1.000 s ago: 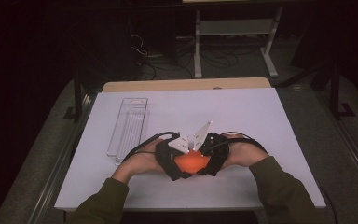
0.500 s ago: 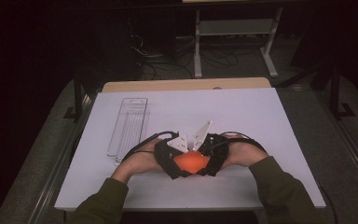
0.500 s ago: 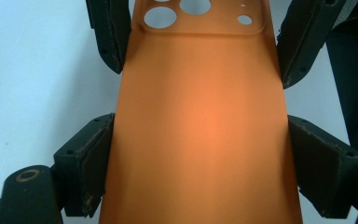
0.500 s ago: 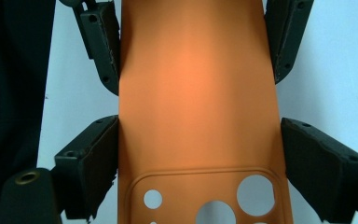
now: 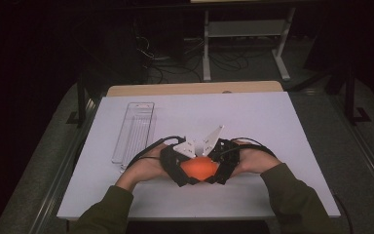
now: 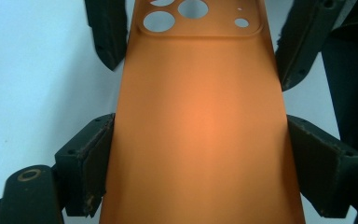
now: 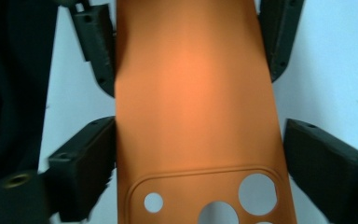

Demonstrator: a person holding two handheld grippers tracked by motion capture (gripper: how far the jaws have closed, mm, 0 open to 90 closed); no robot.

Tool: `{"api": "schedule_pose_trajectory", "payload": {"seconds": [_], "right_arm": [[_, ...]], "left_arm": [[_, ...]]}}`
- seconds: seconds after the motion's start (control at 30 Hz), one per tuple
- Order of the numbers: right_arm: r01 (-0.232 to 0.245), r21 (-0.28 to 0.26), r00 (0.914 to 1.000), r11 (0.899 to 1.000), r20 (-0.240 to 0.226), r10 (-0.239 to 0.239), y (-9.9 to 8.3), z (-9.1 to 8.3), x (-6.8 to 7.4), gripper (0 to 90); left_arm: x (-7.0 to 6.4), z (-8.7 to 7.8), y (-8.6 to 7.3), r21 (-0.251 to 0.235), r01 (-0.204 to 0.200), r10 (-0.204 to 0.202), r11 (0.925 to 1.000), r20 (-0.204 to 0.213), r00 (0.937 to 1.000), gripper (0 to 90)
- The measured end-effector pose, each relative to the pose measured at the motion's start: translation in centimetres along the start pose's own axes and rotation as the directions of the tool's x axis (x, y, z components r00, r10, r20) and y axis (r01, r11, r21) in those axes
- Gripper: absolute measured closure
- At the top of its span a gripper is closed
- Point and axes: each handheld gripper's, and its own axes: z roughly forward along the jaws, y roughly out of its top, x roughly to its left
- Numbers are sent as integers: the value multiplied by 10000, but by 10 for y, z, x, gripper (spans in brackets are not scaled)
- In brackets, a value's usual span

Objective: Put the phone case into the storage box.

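Both tongs meet low on your table [image 5: 272, 122], left tongs [image 5: 181, 168] and right tongs [image 5: 217, 165] clamped on the orange case [image 5: 198, 168]; tray [image 5: 134, 131] sits well left. Left gripper view: case [image 6: 200, 126] pinched at both edges. Right gripper view: same case [image 7: 196, 102], left edge touched, right edge gapped.

No lettering, brand mark or number can be read anywhere — the orange phone case [image 6: 200, 121] between the fingers [image 6: 91, 158] is plain, with bare camera holes beyond them — and the clear tray [image 5: 134, 130] is unmarked.
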Motion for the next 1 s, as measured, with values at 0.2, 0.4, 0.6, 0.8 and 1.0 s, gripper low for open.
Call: {"api": "schedule_pose_trajectory", "payload": {"seconds": [0.2, 0.4, 0.6, 0.8, 1.0], "right_arm": [[-334, -184, 9994, 9993, 68, 335, -3, -4, -2, 8], [-773, -641, 9966, 9949, 240, 789, -11, -11, -7, 1], [-1299, -1134, 9894, 9850, 502, 1362, -21, -21, -11, 1], [-1652, -1681, 9790, 9718, 914, 1823, -30, -33, -12, 2], [-2405, -2249, 9538, 9442, 1257, 2729, -40, -44, -10, 1]], "left_arm": [[1, -2, -1, -12, 152, -153, 9999, -250, 9996, 159], [3, -2, -3, 175, 600, -588, 9980, -654, 9961, 159], [1, -1, -5, 223, 935, -913, 9954, -854, 9922, 160], [-2, 0, -5, 293, 1541, -1502, 9876, -1082, 9827, 159], [-2, -1, -4, 263, 1809, -1745, 9831, -1603, 9715, 159]]}}
